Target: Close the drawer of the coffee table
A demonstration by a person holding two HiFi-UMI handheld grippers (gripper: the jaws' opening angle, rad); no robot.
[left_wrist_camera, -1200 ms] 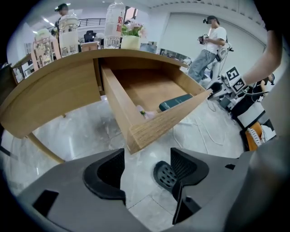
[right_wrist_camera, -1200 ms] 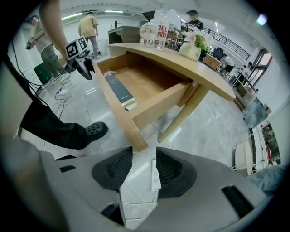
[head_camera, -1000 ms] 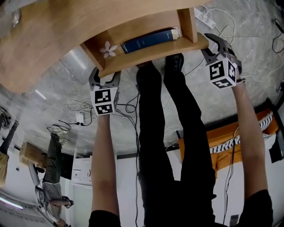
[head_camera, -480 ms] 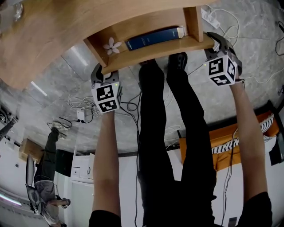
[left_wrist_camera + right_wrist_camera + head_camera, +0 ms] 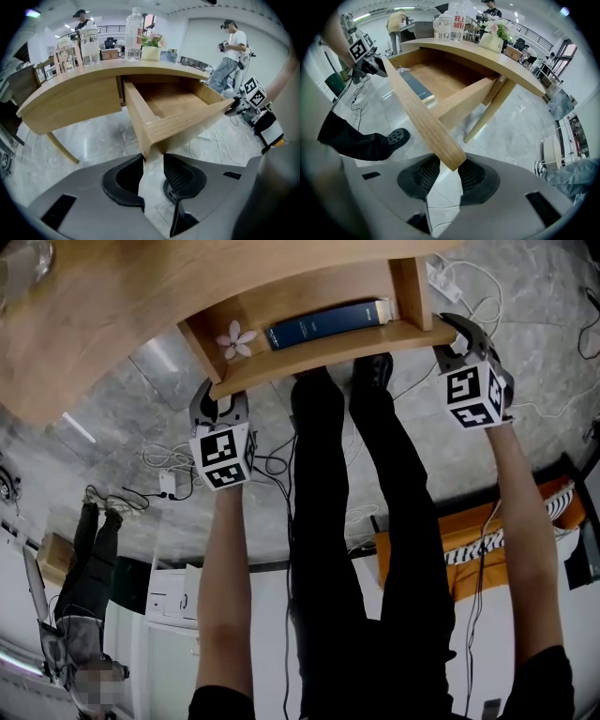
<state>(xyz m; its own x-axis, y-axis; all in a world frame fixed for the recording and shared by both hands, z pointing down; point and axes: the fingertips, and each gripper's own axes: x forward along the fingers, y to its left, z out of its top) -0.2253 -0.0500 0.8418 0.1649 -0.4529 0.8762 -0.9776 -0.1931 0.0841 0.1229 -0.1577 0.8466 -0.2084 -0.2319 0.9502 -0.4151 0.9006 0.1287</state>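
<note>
While the one drawer (image 5: pixel 319 357) of the coffee table (image 5: pixel 84 324) stands pulled well out over the grey stone floor (image 5: pixel 122 437), two hand-held grippers take its front panel, one at each end. The left gripper (image 5: pixel 219 395), seen along its own jaws (image 5: pixel 153 161), has just been closing, and its two tips now pinch the panel's lower corner. The right gripper (image 5: pixel 448 338) has likewise narrowed; in its own view (image 5: pixel 449 166) both ribbed pads press on the panel's other end, which sits between them. Each gripper carries one marker cube.

Inside the drawer lie one dark blue book (image 5: pixel 323 324), against the back wall, and one white flower (image 5: pixel 232 338), in the left corner. The person's two black-trousered legs (image 5: pixel 366 521) stand between the two outstretched arms. On the tabletop the left gripper view shows one clear plastic bottle (image 5: pixel 133 35), and two people stand in the room beyond.
</note>
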